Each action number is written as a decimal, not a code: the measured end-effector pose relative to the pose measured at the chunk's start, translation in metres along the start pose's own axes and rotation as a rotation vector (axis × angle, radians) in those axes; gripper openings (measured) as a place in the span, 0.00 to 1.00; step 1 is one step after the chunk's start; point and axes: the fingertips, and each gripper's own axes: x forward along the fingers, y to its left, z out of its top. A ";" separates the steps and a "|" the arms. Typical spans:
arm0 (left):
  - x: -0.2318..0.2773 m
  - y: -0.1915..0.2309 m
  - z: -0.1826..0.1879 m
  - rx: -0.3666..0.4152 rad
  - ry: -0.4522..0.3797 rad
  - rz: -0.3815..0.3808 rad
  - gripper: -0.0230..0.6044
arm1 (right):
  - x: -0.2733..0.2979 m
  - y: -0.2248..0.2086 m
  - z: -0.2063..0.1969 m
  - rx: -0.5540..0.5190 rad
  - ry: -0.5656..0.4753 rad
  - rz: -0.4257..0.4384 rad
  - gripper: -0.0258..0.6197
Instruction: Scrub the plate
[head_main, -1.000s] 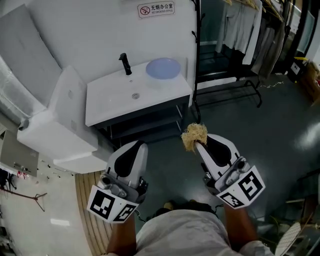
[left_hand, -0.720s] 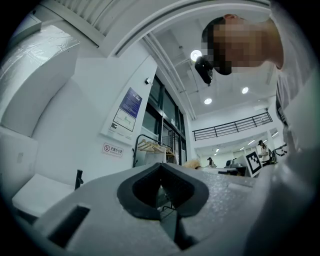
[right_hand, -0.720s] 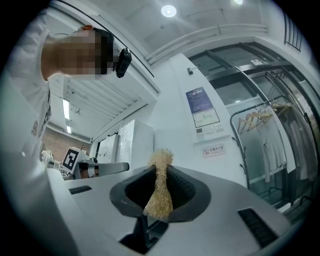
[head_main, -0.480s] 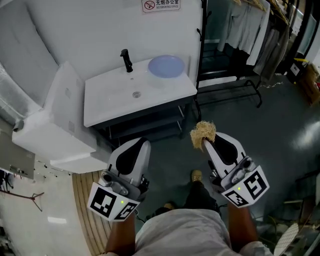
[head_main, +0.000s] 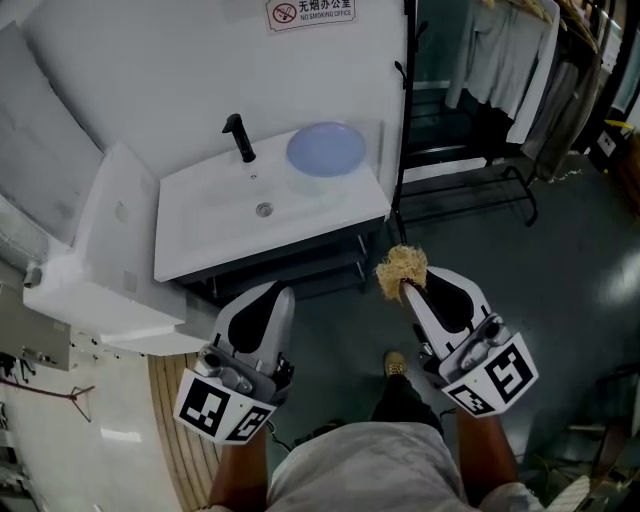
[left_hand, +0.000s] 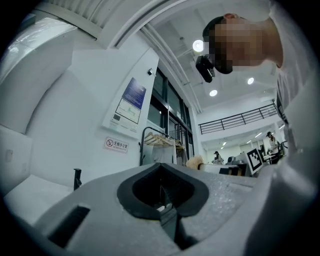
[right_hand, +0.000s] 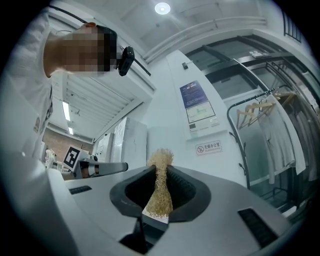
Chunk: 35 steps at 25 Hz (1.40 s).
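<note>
A pale blue plate (head_main: 326, 149) rests on the right end of a white washbasin counter (head_main: 225, 235), beside the black tap (head_main: 239, 137). My right gripper (head_main: 403, 287) is shut on a tan fibre scrubber (head_main: 401, 270), which sticks out past its jaws; the scrubber (right_hand: 160, 187) shows pinched between them in the right gripper view. My left gripper (head_main: 283, 291) is shut with nothing in it, its jaws pressed together (left_hand: 164, 198). Both grippers hang in the air in front of the counter, well short of the plate.
A white box-shaped unit (head_main: 100, 260) stands left of the counter. A black clothes rail (head_main: 470, 160) with hanging garments stands to the right on the dark floor. A no-smoking sign (head_main: 311, 12) is on the wall above the sink. My shoe (head_main: 394, 365) shows below.
Both grippers and my view have moved toward the washbasin; the counter and plate now sit nearer and lower in the head view. A foot has stepped forward. The jaws stay as they were.
</note>
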 end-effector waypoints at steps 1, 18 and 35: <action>0.013 0.001 -0.005 0.002 0.008 0.010 0.06 | 0.002 -0.015 -0.001 0.001 0.000 0.004 0.13; 0.174 0.046 -0.083 -0.083 0.166 0.348 0.06 | 0.047 -0.217 -0.022 0.063 0.042 0.164 0.13; 0.221 0.161 -0.142 -0.128 0.285 0.518 0.07 | 0.148 -0.260 -0.046 -0.004 0.085 0.233 0.13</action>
